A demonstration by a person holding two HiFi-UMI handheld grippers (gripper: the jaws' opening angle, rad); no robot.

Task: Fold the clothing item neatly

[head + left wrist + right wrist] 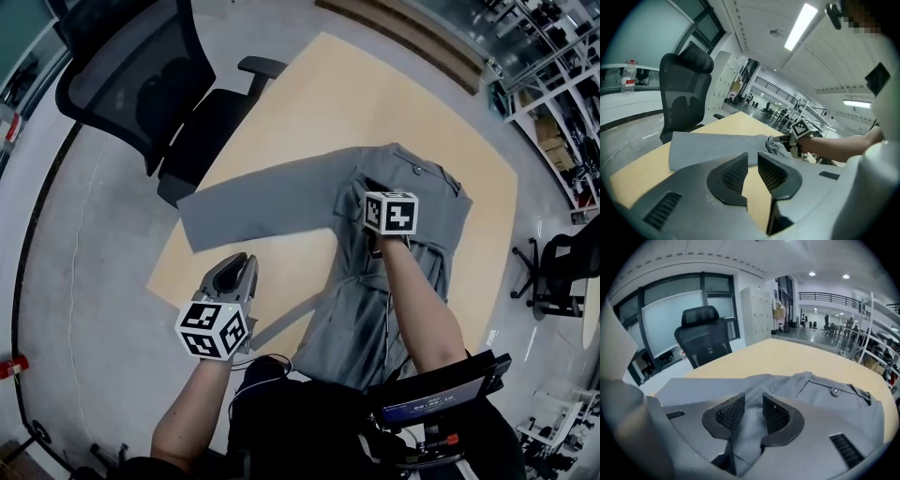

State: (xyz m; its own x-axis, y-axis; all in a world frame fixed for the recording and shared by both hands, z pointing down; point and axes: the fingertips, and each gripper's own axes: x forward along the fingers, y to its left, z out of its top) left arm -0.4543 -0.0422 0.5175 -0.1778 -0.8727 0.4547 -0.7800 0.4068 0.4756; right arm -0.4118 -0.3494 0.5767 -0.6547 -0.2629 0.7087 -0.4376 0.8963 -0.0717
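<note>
- Folding is barely started: the grey long-sleeved button-up shirt (342, 305) lies flat on the pale wooden counter (328, 103). Its collar (427, 173) is at the far end and the lower part runs toward the person.
- One long grey sleeve (262, 202) is spread straight out to the person's left, toward the black mesh office chair (141, 84). It is not yet folded in.
- The right gripper (753, 414) is down on the chest of the shirt near the sleeve root, short of the collar and the small grey button (834, 391). Its jaws are apart with cloth in the gap, and the pads don't visibly squeeze it, so I read it as unclamped.
- Likely reason for that spot: the sleeve hinges at the shoulder line, so pinning or pinching there would set the fold line.
- The left gripper (752, 169) hovers over bare counter on the near side of the spread sleeve, aimed at it. There is only a narrow slit between its jaws, with nothing in it and the counter showing through.
- Judged next step: the left takes the sleeve edge and carries it across the body while the right anchors.
- Risk: the limp fabric could drag the whole shirt if it is unanchored.
</note>
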